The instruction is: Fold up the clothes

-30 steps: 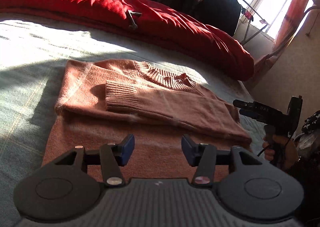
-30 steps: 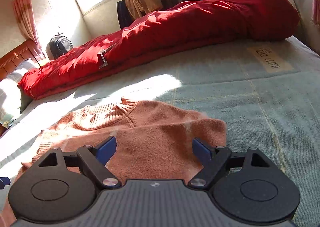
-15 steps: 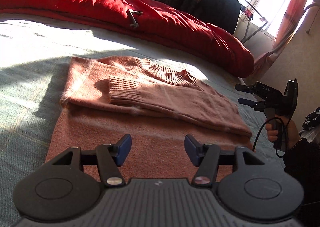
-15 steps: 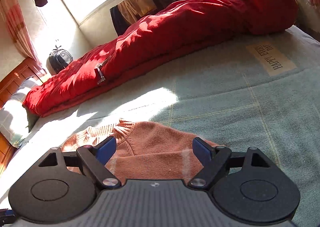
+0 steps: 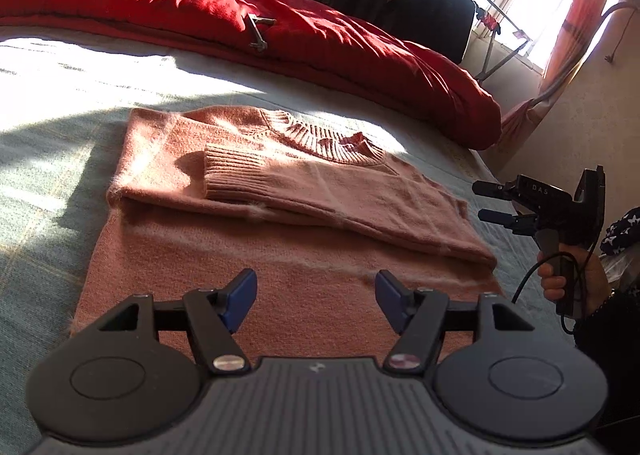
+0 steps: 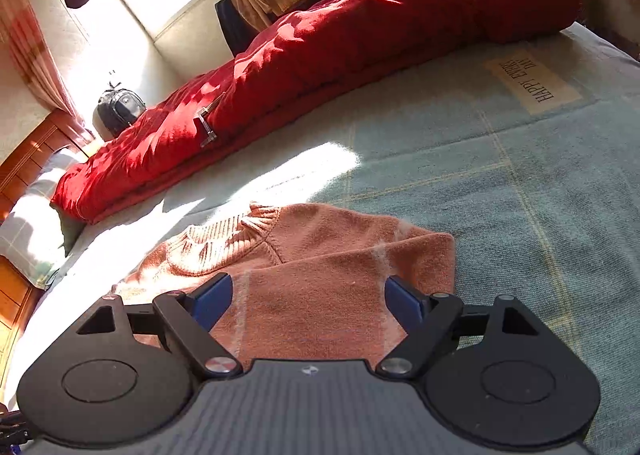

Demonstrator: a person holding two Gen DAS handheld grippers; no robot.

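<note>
- Left gripper (image 5: 316,301): smooth blue pads spread apart with nothing between them; the jaws have just been opening above the sweater's lower panel.
- Right gripper (image 6: 308,301): jaws wide, empty, above the sweater's folded edge.
- Sweater (image 5: 280,215): fuzzy salmon knit with ribbed collar and cuff, sleeves folded across the chest, flat on the pale green bedspread (image 5: 48,143).
- Rumpled red duvet (image 5: 280,35) lies beyond.
</note>
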